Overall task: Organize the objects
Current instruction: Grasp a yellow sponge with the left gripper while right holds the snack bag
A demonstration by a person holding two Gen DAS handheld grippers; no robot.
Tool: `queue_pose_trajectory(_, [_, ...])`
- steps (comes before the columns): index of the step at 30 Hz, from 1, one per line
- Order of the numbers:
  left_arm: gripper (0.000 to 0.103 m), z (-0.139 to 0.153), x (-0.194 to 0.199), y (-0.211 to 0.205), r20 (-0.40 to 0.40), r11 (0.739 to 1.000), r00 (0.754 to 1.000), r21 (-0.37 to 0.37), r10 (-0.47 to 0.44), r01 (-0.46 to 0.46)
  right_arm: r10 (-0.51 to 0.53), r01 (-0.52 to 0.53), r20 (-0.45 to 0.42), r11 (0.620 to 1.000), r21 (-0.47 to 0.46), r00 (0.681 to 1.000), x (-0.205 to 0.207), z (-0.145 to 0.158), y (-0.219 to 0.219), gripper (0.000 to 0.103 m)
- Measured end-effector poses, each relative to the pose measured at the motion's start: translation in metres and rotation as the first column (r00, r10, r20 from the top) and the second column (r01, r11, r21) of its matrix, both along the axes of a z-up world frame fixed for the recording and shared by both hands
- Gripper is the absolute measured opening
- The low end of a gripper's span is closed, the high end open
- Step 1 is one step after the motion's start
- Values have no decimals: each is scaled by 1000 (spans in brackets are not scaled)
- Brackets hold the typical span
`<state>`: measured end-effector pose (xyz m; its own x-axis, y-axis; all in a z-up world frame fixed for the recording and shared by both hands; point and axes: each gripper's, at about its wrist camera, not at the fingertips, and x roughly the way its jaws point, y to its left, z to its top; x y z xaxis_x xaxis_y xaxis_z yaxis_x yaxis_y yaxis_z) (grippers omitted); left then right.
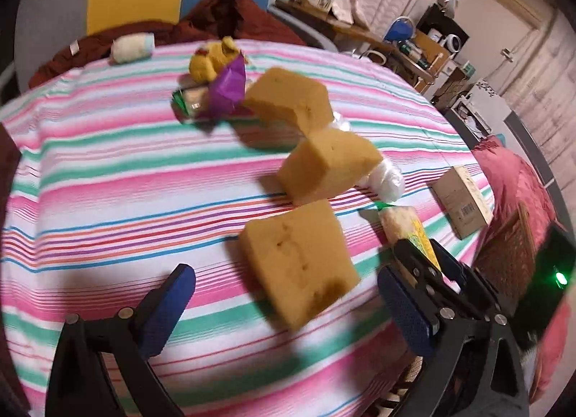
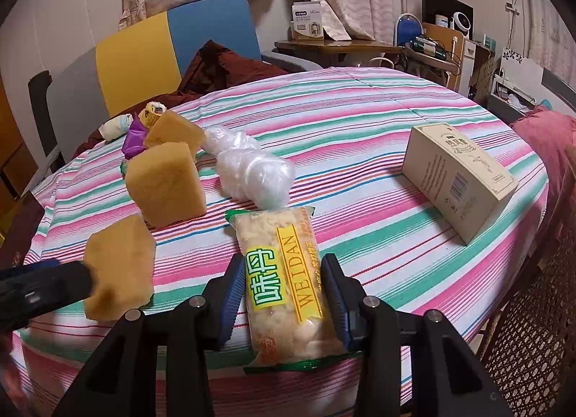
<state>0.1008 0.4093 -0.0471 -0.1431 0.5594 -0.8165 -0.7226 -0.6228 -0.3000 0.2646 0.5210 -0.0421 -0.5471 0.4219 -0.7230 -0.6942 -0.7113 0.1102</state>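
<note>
Three yellow sponge blocks stand in a row on the striped table: near [image 1: 298, 258] [image 2: 118, 266], middle [image 1: 327, 165] [image 2: 165, 183], far [image 1: 288, 98] [image 2: 172, 132]. My left gripper [image 1: 288, 294] is open, its blue pads either side of the near sponge, not touching. My right gripper [image 2: 282, 294] is shut on a snack packet [image 2: 284, 287] marked WEIDAN, held just above the table's near edge. The packet and right gripper also show at the right of the left wrist view [image 1: 406, 230].
A crumpled clear plastic bag [image 2: 252, 168] lies behind the packet. A beige carton [image 2: 457, 179] lies at the right. A purple wrapper [image 1: 226, 89], yellow plush [image 1: 212, 57] and white roll [image 1: 131, 48] sit at the far side. A wicker chair [image 2: 532, 327] stands right.
</note>
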Motion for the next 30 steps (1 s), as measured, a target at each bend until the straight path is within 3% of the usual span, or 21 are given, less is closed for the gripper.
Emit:
queue_pose_trajectory(3, [92,-11,-4,10,17,999,1000,-30,18,-17,1,-1,-7,1000,-1,1000,2,-1,-1,44])
queue_pose_trajectory(5, [93,-17,-6,15,4,998,1000,-54,27,-27,1,-1,-8,1000,-3,1000,3,-2,-1,44])
queue_pose_trajectory(7, [85,-15,-2,17,-36,999,999,-44,9,-10,1,-1,-11,1000,-2,1000,3,-2,-1,44])
queue_pose_trajectory(9, [66,-15,3,20,-43,999,998,-21,-46,45,1,-1,-10,1000,2,1000,3,-2,-2,44])
queue_pose_trajectory(12, [62,-14,5,16,-44,998,997,-9,-61,60,-2,2,-12,1000,2,1000,3,-2,-2,44])
queue_pose_trajectory(20, [59,-14,-6,-10,22,999,999,44,-24,23,-6,5,-39,1000,-19,999,5,1,-9,43])
queue_pose_trajectory(30, [59,6,-5,-59,-46,996,999,91,16,-12,66,-67,-33,997,-30,997,-8,1,-32,43])
